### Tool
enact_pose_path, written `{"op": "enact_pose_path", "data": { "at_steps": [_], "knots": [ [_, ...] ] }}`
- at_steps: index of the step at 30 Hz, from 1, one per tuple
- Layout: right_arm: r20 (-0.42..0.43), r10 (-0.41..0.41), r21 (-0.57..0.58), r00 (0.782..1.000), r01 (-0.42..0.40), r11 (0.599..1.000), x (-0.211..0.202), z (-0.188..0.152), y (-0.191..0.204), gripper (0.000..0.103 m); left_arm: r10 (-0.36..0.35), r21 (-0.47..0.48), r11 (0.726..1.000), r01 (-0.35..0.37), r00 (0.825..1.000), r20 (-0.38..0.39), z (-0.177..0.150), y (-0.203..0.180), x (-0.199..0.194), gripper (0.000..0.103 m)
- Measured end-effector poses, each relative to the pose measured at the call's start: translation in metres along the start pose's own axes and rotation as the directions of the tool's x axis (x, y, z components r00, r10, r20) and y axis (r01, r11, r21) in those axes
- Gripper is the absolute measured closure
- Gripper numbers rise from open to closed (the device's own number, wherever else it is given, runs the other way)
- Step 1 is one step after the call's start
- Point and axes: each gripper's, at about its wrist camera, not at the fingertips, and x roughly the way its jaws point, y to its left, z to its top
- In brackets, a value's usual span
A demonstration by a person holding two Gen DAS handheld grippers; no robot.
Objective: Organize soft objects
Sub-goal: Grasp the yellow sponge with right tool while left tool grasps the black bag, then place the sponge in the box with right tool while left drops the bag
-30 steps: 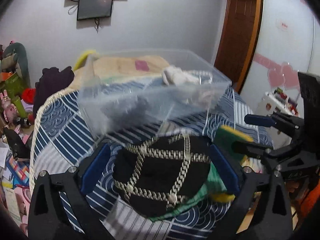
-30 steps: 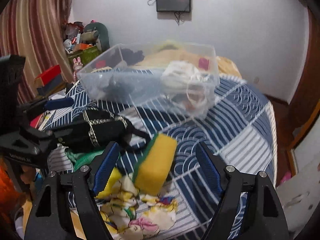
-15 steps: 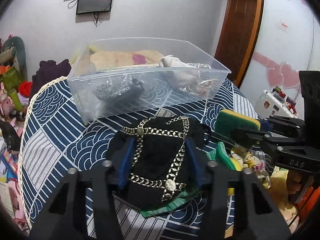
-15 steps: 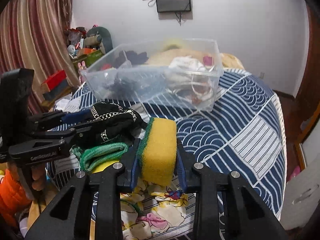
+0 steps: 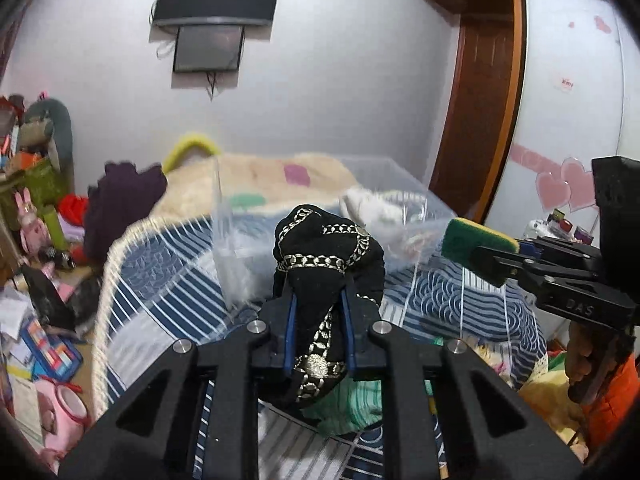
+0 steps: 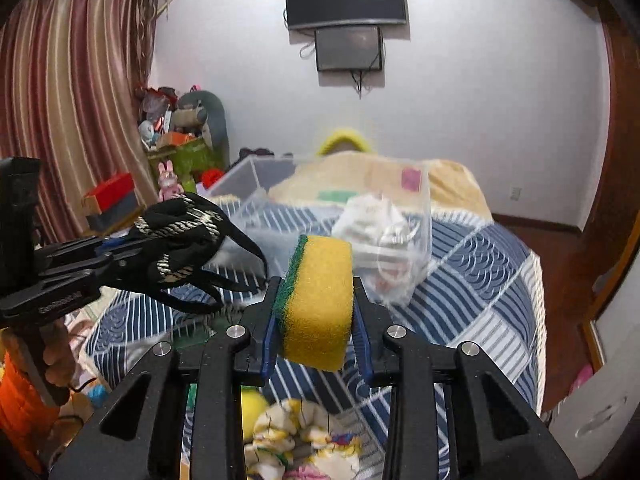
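Since both are headed for the bin, the sponge is clamped in the right hand-held gripper and the black cloth in the left hand-held gripper, lifted clear of the bed.

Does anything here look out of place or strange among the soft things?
One thing: the right claw holds a yellow-green sponge, a cleaning item, while the left claw holds a black cloth with gold chain print. The clear bin behind holds white fabric. Nothing looks spilled or damaged.

1. The sponge is soft yellow foam with a rough green side.
2. The black cloth has shiny chain trim.
3. The bin is clear, smooth plastic.
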Motion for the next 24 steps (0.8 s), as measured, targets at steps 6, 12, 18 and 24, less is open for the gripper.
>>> {"op": "enact_pose_path", "data": {
  "at_steps": [6, 12, 18, 24],
  "knots": [
    [0.051, -0.009, -0.004, 0.999, 0.009, 1.0, 0.003, 0.02, -0.001, 0.075, 0.024, 0.013, 1.0, -0.025, 0.995, 0.098, 0.03, 0.003, -0.016, 0.085],
    [0.084, -0.022, -0.02, 0.996, 0.024, 1.0, 0.012, 0.041, -0.001, 0.075, 0.057, 0.01, 0.998, -0.059, 0.988, 0.144, 0.052, 0.007, 0.0, 0.085],
    [0.072, -0.011, -0.025, 0.997, 0.013, 1.0, 0.035, 0.059, 0.001, 0.075, 0.063, -0.008, 0.998, -0.062, 0.988, 0.143, 0.066, 0.013, 0.027, 0.085],
    [0.0, -0.001, -0.032, 1.0, 0.001, 0.999, 0.07, 0.063, 0.003, 0.075, 0.077, -0.009, 0.997, -0.076, 0.993, 0.092, 0.073, 0.015, 0.062, 0.085]
  ]
}}
